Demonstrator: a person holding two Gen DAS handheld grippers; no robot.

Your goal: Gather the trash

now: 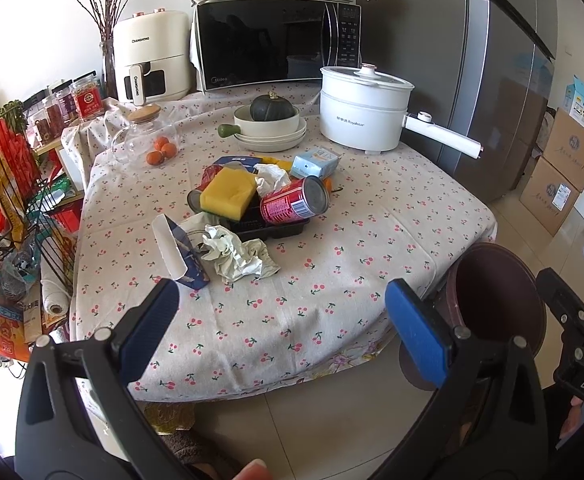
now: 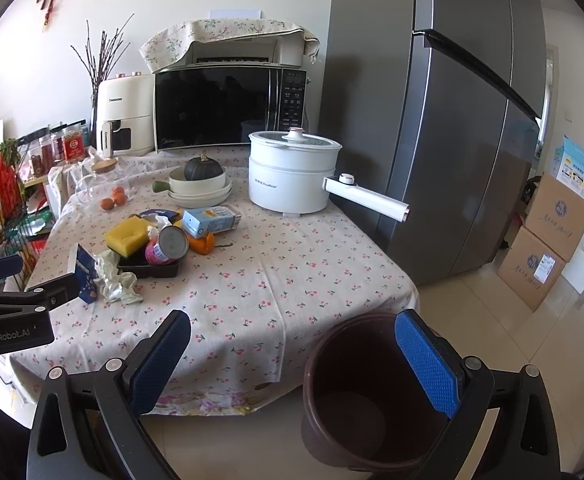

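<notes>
Held the left gripper [image 1: 282,320] and right gripper [image 2: 292,356] wide apart, empty. Hovered above the dark brown plastic bin [image 2: 356,396] beside the cherry-print tablecloth [image 2: 252,280].

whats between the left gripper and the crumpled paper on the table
Only bare cherry-print tablecloth lies between the left gripper and the crumpled paper, seen in the left wrist view.

A pile of trash sits in the middle of the table: a red can [image 1: 294,201] on its side in a black tray [image 1: 273,227], crumpled paper [image 1: 237,253] near it, and a blue carton [image 1: 316,162] farther back. A brown bin [image 2: 366,392] stands empty on the floor, near right.
</notes>
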